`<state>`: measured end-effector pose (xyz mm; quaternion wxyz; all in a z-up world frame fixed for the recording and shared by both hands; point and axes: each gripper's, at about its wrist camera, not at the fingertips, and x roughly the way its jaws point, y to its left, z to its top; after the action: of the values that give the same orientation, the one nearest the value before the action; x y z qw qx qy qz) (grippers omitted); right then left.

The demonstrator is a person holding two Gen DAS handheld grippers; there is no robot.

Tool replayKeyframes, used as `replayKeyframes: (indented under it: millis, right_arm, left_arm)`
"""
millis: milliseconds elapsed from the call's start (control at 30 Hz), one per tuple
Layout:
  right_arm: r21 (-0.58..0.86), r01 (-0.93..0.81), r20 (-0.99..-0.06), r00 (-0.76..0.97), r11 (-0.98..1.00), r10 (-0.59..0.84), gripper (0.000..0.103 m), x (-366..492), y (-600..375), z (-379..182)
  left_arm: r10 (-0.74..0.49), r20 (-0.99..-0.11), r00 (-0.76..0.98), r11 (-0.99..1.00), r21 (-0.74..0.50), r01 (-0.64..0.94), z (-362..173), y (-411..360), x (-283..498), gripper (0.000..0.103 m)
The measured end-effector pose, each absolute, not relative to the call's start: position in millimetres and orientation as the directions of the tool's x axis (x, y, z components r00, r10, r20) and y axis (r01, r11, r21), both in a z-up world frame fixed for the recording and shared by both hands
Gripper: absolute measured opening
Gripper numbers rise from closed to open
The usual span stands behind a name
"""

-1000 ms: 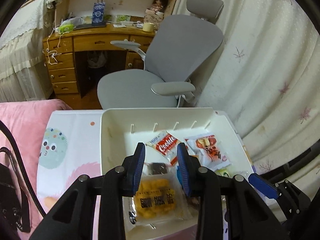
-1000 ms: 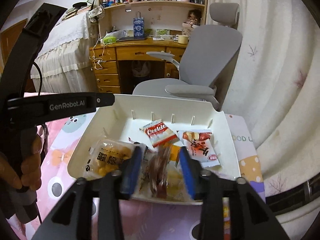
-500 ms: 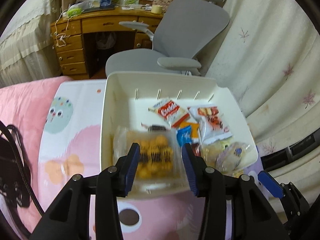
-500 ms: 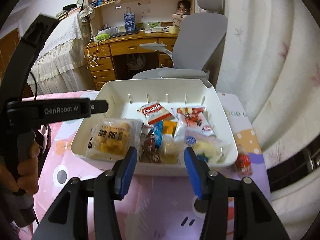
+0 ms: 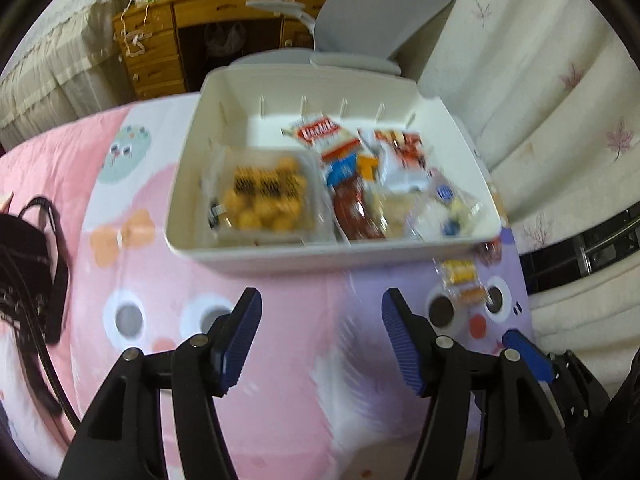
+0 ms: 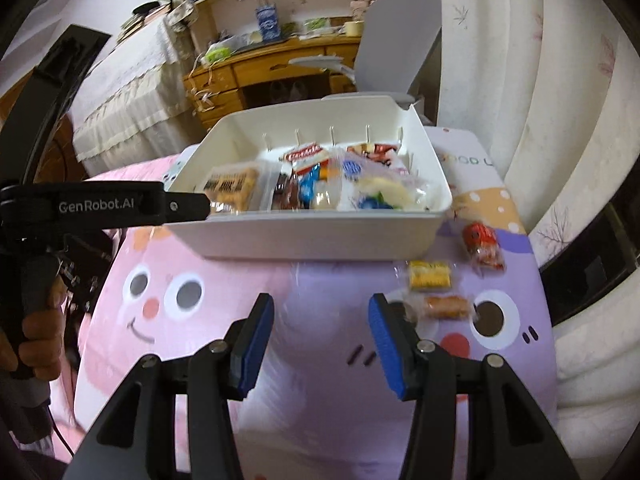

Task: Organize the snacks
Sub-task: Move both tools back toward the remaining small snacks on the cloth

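Snack packets piled inside white bin [image 5: 320,254] on pink cartoon-print bed cover [image 6: 320,400]: clear pack of yellow puffs [image 5: 262,196] at left, red-and-white cookie packet [image 5: 320,136] toward back, dark red packet and pale clear bags crowded at right. Three loose snacks outside bin, near its front right corner: red wrapped candy [image 6: 482,242], yellow packet [image 6: 430,276], orange-brown packet [image 6: 446,307]. Left gripper [image 5: 322,336] low over cover in front of bin, jaws spread wide, nothing between them. Right gripper [image 6: 320,344] likewise spread wide and empty, orange-brown packet just beside right jaw. Likely risks: small slick wrappers sliding or pressing into soft cover under a pinch; jaw nudging neighbouring yellow packet aside; motion blur suggesting fast travel and a mistimed closing; crowded right side of bin spilling a bag over rim if more gets dropped on top. Compared with half a second earlier: both grippers farther back from bin, jaws wider apart, puff pack no longer framed between left jaws, and yellow and orange-brown packets newly visible in right wrist view.
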<state>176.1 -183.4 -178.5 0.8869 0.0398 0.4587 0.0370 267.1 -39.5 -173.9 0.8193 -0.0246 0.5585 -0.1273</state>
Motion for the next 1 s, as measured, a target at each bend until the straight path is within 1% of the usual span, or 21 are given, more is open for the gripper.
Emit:
replayKeyframes:
  millis: [67, 133, 267, 433, 533, 733, 1000]
  right_arm:
    - [0.099, -0.059, -0.817, 0.566, 0.993, 0.115, 0.052, 171.7, -193.7, -177.1]
    - [0.099, -0.073, -0.82, 0.559, 0.992, 0.123, 0.055, 169.0, -203.0, -175.5]
    - [0.108, -0.088, -0.829, 0.542, 0.99, 0.139, 0.059, 166.9, -229.7, -173.6]
    - [0.114, -0.091, -0.839, 0.525, 0.989, 0.145, 0.062, 169.8, -261.7, -174.7]
    - [0.11, -0.08, -0.842, 0.522, 0.991, 0.136, 0.064, 172.9, -280.8, -176.7]
    - [0.128, -0.054, -0.867, 0.479, 0.99, 0.138, 0.065, 182.8, -317.6, -189.7]
    - [0.153, -0.011, -0.878, 0.458, 0.988, 0.141, 0.066, 204.0, -354.2, -212.5]
  left_arm:
    - [-0.227, -0.916, 0.33, 0.97, -0.183, 0.16, -173.2, -48.0, 257.7, 0.065]
    - [-0.227, -0.92, 0.32, 0.971, -0.188, 0.148, -172.3, -56.6, 249.2, 0.072]
    - [-0.223, -0.923, 0.314, 0.972, -0.187, 0.141, -170.6, -80.0, 231.8, 0.075]
    - [-0.231, -0.925, 0.302, 0.971, -0.2, 0.129, -174.4, -107.5, 218.6, 0.079]
    - [-0.233, -0.928, 0.292, 0.971, -0.207, 0.117, -180.4, -121.8, 213.7, 0.08]
    - [-0.225, -0.944, 0.243, 0.974, -0.208, 0.093, -201.9, -144.2, 208.4, 0.08]
    - [-0.228, -0.951, 0.209, 0.971, -0.206, 0.122, -233.4, -178.3, 204.4, 0.081]
